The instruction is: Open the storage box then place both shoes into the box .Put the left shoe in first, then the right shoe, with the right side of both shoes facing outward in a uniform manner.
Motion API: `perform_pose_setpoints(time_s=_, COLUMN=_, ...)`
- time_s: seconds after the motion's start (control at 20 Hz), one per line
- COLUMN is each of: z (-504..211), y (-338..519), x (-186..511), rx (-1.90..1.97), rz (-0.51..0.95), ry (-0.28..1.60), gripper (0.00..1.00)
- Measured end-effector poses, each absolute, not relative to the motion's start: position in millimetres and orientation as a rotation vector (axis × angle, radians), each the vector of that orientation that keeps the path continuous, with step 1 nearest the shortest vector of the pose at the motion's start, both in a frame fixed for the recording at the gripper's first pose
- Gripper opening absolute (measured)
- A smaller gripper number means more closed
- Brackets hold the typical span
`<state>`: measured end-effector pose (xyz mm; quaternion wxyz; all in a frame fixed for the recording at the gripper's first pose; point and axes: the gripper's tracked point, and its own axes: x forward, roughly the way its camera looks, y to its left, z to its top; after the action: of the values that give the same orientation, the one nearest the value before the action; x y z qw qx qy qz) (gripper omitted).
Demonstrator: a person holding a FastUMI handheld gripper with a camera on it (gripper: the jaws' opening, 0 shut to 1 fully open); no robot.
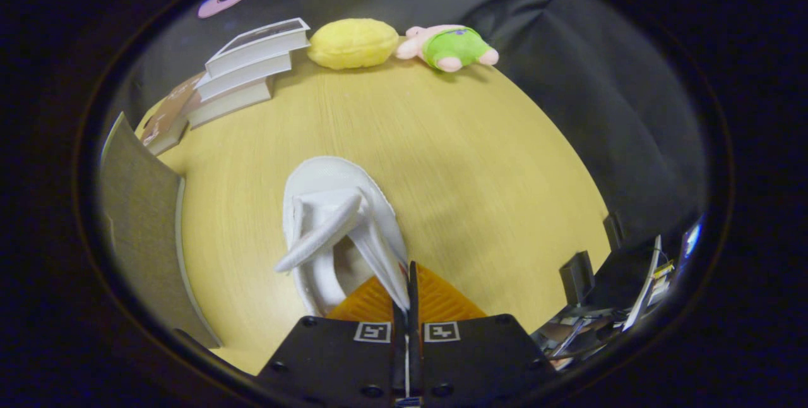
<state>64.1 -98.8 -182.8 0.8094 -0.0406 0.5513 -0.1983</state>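
We have our fingers [409, 294] pinched tight on the white shoe's [334, 218] side, and next we think it must swing toward the box wall [142, 218] at nine o'clock.

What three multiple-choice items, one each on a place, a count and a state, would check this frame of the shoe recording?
1. Where is the white shoe?
A. On the stack of books
B. On the wooden table, just ahead of the tongs
C. Beside the green plush toy

2. How many soft toys lie at the table's far edge?
A. Two
B. Four
C. None

3. How do the tongs stand?
A. Wide open above the books
B. Shut on the yellow plush
C. Closed on the shoe's strap

Answers:
1 B, the shoe lies on the tabletop right before the fingers.
2 A, a yellow plush and a green and pink plush.
3 C, both fingers meet on the strap at the shoe's opening.
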Motion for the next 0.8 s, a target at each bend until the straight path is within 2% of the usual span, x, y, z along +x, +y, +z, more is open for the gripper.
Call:
perform_pose_setpoints(time_s=0.25, z=-141, y=-81, x=65, rx=-0.114, rz=-0.423, ry=1.149, gripper=0.04)
perform_pose_setpoints(time_s=0.6, z=-2, y=-54, x=80, rx=-0.111, rz=-0.455, ry=0.915, gripper=0.04)
perform_pose_setpoints(time_s=0.8, z=51, y=-4, x=92, rx=-0.091, rz=-0.394, ry=0.815, gripper=0.04)
